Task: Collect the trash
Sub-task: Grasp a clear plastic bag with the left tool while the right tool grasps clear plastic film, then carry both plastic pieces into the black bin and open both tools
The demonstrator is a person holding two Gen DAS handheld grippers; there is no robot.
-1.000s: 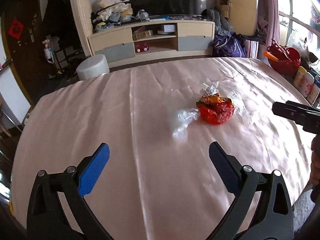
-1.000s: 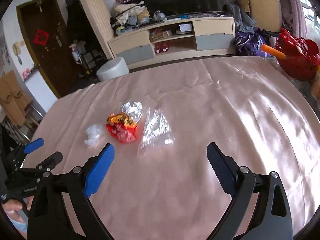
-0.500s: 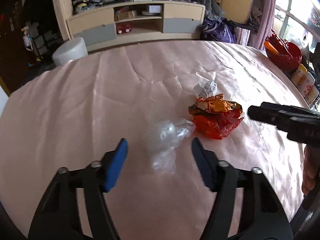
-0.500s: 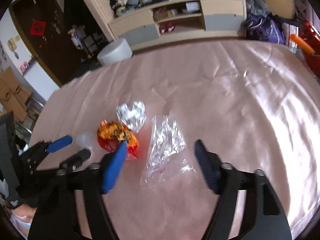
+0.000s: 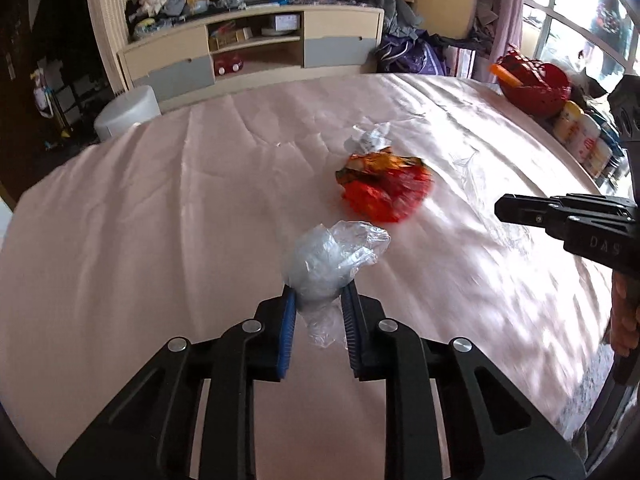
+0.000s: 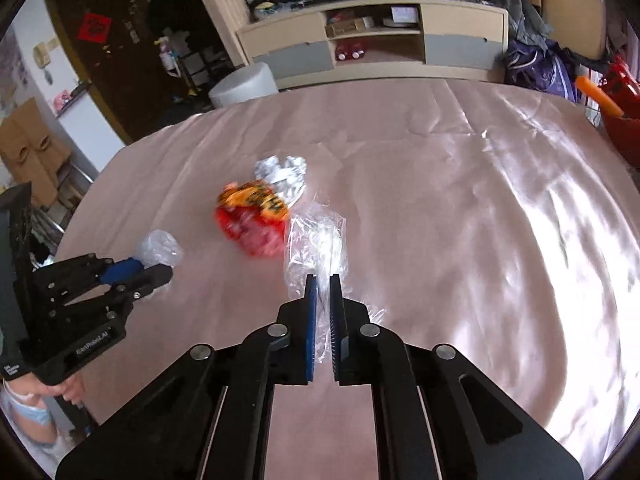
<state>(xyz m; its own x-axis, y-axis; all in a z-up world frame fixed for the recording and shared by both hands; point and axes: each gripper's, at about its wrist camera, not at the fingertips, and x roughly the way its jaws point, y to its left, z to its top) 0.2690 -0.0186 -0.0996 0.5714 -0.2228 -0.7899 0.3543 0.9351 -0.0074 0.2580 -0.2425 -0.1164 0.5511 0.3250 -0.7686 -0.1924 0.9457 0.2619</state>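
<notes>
Now, left gripper [image 5: 318, 300] jaws closing, pads pinching crumpled clear plastic wad [image 5: 332, 258]; right gripper [image 6: 323, 288] clenched on flat clear plastic bag [image 6: 314, 240], pink tablecloth [image 6: 460, 208] beneath

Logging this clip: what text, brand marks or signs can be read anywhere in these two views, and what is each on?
"DAS": on the right gripper body, left wrist view.
White lettering on the left gripper body: too blurred to read.
Dark print on the orange snack wrapper: blurred.
Character on the red door sign: too small.
Bottle labels by the window: unreadable.
</notes>
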